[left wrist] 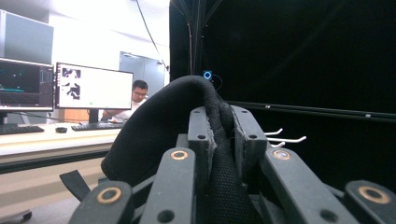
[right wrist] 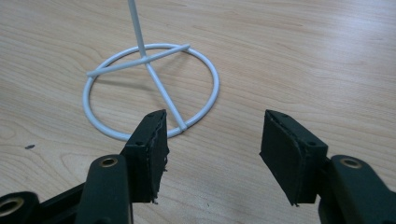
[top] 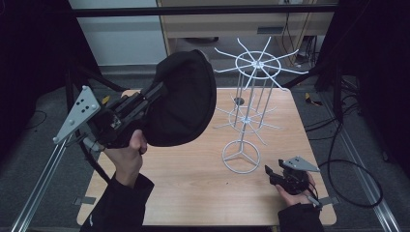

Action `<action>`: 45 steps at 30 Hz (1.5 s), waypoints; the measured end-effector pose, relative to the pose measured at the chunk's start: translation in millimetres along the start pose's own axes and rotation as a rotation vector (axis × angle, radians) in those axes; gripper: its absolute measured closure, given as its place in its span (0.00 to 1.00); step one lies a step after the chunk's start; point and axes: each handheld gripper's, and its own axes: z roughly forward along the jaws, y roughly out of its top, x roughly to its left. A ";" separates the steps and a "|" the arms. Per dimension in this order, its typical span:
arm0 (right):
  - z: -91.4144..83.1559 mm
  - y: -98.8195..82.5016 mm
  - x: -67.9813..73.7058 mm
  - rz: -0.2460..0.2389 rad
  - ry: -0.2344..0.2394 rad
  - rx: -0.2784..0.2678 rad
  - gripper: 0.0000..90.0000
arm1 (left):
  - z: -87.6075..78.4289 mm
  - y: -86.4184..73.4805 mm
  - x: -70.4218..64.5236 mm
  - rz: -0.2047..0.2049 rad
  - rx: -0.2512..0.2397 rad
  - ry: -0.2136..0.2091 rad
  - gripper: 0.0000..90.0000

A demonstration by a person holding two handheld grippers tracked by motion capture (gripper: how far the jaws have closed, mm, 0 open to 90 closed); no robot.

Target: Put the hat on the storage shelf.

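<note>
The left claw (top: 153, 92) is clamping tight on the edge of a black cap (top: 186, 99), holding it up in the air above the left part of the wooden tabletop (top: 193, 179). In the left gripper view, the cap's (left wrist: 154, 135) fabric is being pinched in the narrow gap between the two jaws and is bulging up and to the left of them. The cap is hanging just beside the white wire rack (top: 249, 111), to its left, level with the upper ring of hooks; whether it is touching them cannot be told. The rack is standing upright in the middle of the tabletop on its round base (right wrist: 152, 88). The right claw (top: 270, 175) is resting low near the tabletop's front right corner, its jaws standing wide apart and gripping nothing, pointing at the rack's base.
</note>
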 end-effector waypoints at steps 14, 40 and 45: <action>0.8 -0.6 0.3 -0.002 0.001 0.007 0.46 | 3.0 4.1 -1.3 0.022 -0.007 0.012 0.88; 1.0 -0.9 -0.1 -0.002 0.007 0.009 0.47 | 41.7 -1.6 -7.6 -0.022 -0.001 -0.081 0.87; 1.2 -1.0 -0.1 -0.004 0.007 0.011 0.47 | 46.2 -14.5 -0.9 -0.078 0.030 -0.107 0.87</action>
